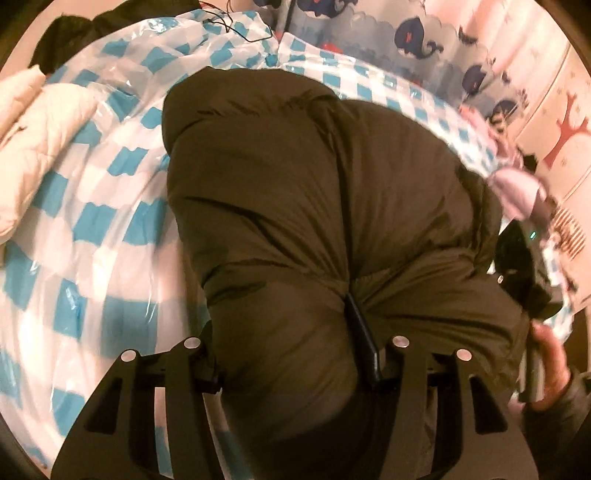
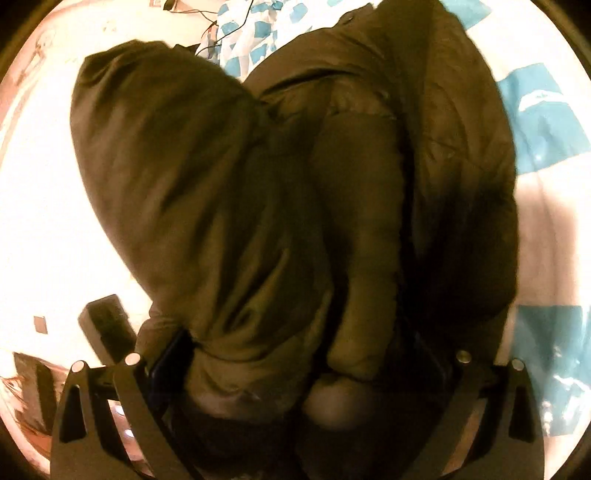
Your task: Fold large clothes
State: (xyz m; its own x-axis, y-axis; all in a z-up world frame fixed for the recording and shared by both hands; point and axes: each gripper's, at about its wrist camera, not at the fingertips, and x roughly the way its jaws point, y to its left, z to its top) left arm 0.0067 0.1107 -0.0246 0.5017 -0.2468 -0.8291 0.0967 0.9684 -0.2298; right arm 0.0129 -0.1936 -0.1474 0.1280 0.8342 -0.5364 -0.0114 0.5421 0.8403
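Note:
A dark olive puffer jacket (image 1: 314, 192) lies bunched on a bed under a blue-and-white checked plastic sheet (image 1: 92, 221). My left gripper (image 1: 291, 350) is shut on a thick fold of the jacket's near edge; one black finger (image 1: 364, 343) presses into the cloth. In the right wrist view the same jacket (image 2: 221, 184) fills the frame. My right gripper (image 2: 299, 365) is shut on another bunch of the jacket and lifts it; its left finger (image 2: 168, 354) shows beside the cloth. The right gripper's body and the hand holding it (image 1: 546, 354) show at the right edge of the left wrist view.
A cream puffer garment (image 1: 33, 147) lies at the left of the bed. A dark garment (image 1: 74, 33) sits at the far left corner. A whale-print cloth (image 1: 406, 37) and pink items (image 1: 513, 184) line the far right. A black box (image 2: 107, 328) stands on the pale floor.

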